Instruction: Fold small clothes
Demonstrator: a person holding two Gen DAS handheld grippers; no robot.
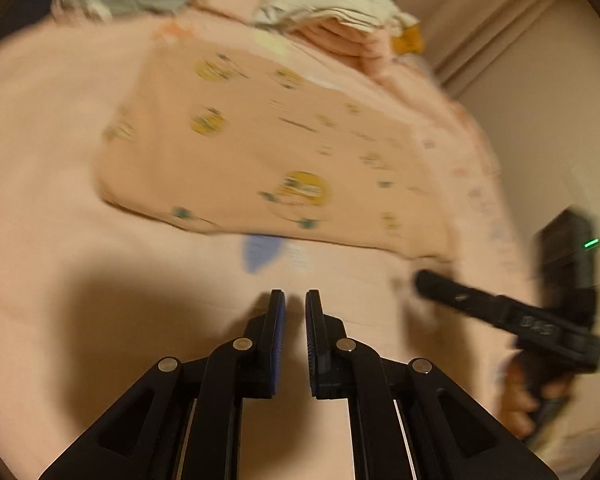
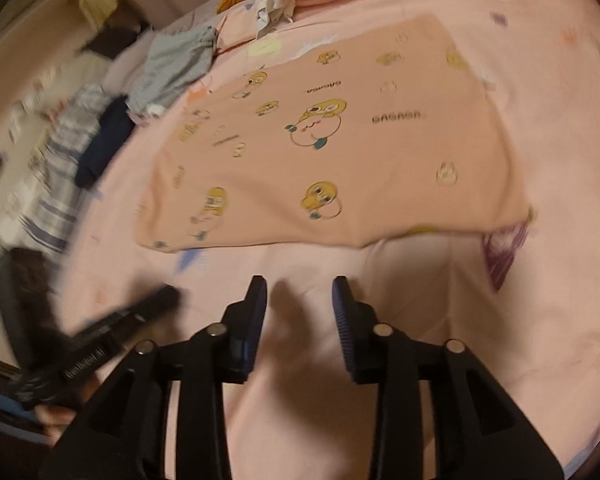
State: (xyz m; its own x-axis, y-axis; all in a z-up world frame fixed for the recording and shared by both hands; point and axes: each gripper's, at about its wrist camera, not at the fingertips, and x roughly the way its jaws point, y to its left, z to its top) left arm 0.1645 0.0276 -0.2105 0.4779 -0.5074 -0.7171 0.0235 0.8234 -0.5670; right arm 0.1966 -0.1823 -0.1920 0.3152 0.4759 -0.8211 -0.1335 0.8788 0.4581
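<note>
Bed (image 2: pixel 480 312) covered by pink printed sheet. Beige curtain (image 1: pixel 480 20) hangs in folds beside plain pale wall (image 1: pixel 540 128). Warm, dim lighting; hard shadows on sheet.

"GAGAGA" printed on pink garment (image 2: pixel 332 152); second, upside-down print above; other lettering too blurred.

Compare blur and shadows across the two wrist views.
Left wrist view: motion blur smears the printed garment, and a heavy shadow lies left of the left gripper. Right wrist view: the garment's print is sharper, its left edge streaks, and shadow falls below the right gripper.
</note>
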